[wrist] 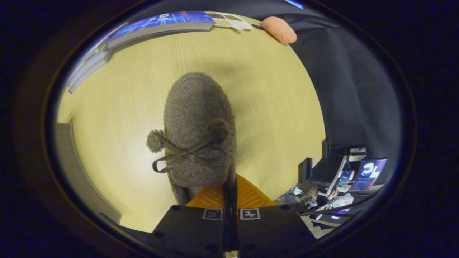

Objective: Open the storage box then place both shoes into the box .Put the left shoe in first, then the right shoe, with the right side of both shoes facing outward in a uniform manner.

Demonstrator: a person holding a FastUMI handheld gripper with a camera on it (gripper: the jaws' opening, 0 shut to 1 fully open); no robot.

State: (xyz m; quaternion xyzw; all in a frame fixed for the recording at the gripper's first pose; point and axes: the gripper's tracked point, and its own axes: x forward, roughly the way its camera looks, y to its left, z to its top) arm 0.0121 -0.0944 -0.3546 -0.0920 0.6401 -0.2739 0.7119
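A brown fuzzy shoe (199,122) with two pom-poms and a ribbon bow (186,156) points away from me, toe toward the far side of the wooden table (118,107). My gripper (230,188) is shut on the shoe's heel rim, with only a thin gap between the fingers (251,197). The shoe seems to hang a little above the table, and its shadow falls beyond the toe. A grey flat wall (73,168), possibly part of the storage box, stands to the left of the shoe.
A grey and blue panel (157,27) runs along the table's far left edge. Beyond the toe lie a white tray of grains (231,20) and a pink fluffy thing (279,30). The table's edge curves on the right, with clutter and a screen (369,173) below it.
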